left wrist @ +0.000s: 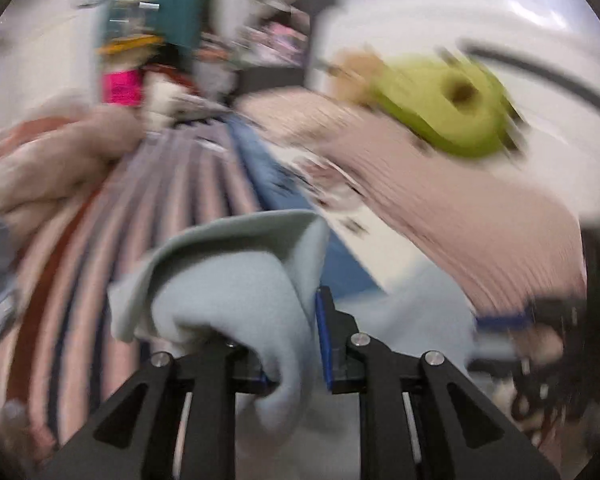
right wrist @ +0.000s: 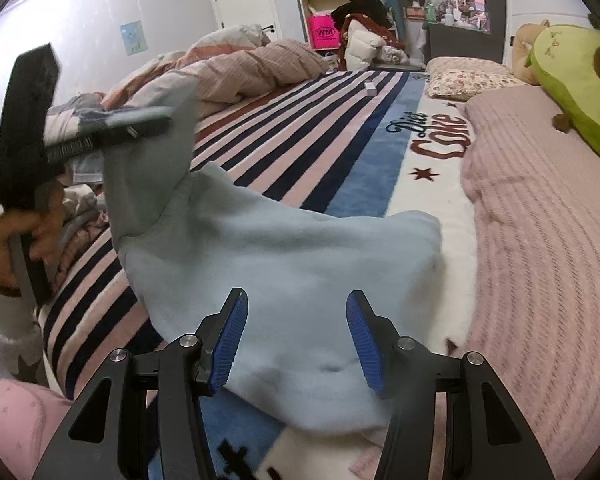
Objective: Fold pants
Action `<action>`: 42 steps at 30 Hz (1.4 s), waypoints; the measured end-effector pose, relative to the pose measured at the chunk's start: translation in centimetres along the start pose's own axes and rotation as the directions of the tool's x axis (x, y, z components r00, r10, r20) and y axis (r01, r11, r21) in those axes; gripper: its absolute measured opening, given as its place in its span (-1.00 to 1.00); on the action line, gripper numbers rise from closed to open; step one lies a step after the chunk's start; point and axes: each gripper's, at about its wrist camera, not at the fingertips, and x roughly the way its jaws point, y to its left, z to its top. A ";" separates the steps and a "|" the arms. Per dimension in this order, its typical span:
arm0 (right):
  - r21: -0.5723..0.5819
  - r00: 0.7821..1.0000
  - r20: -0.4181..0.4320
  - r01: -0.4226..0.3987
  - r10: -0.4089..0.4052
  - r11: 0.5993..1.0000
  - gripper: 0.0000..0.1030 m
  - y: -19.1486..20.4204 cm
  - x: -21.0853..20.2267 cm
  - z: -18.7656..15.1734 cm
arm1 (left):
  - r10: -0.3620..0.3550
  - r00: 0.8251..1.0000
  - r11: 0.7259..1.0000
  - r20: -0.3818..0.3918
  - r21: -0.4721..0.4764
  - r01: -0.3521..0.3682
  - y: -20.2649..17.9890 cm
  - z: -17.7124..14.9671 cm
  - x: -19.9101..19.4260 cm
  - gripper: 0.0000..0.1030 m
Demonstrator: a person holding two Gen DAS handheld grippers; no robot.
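Right gripper point(right wrist: 296, 340) wide, empty, over near end of pale-blue pants point(right wrist: 284, 264) | left gripper point(left wrist: 296, 344) pinches lifted far-left end | long axis runs near-to-far-left on bed point(right wrist: 320, 152)

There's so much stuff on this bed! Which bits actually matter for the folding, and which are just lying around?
Part of the job:
light blue pants
left gripper, clamped on the pants
right gripper, open above the pants

Just lying about:
striped blanket
avocado plush
pink quilt
floral pillow
rumpled duvet
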 end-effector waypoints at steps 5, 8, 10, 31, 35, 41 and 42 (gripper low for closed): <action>0.044 1.000 0.017 0.024 -0.025 0.999 -0.09 -1.9 -2.0 -1.1 | -0.097 0.969 0.988 -0.228 0.093 0.121 -3.5 -2.6 4.9 -0.20; 0.066 0.999 0.021 0.041 -0.043 0.997 -0.08 -3.0 -2.8 -1.5 | -0.110 0.966 0.984 -0.232 0.109 0.138 -3.8 -3.0 4.3 0.00; 0.077 0.998 0.025 0.049 -0.051 0.996 -0.08 -3.4 -3.2 -1.5 | -0.117 0.971 0.987 -0.209 0.088 0.138 -3.3 -2.8 2.9 0.04; -0.088 0.999 0.037 0.033 -0.029 0.996 0.35 7.6 6.6 6.3 | 0.041 0.999 0.964 -0.003 -0.263 -0.041 10.0 -8.2 -3.3 0.35; -0.181 0.989 -0.021 0.137 -0.143 0.974 0.33 8.9 9.5 6.1 | 0.007 0.999 0.962 -0.038 -0.272 -0.017 9.3 -9.5 -1.2 0.35; -0.056 0.945 0.037 0.327 -0.325 0.944 0.30 5.4 6.3 3.6 | -0.025 0.998 0.956 -0.063 -0.293 0.006 8.9 -10.6 -0.1 0.35; -0.019 0.941 0.040 0.337 -0.336 0.941 0.30 4.6 5.5 3.1 | -0.029 0.998 0.955 -0.061 -0.297 0.010 8.9 -10.7 -0.2 0.35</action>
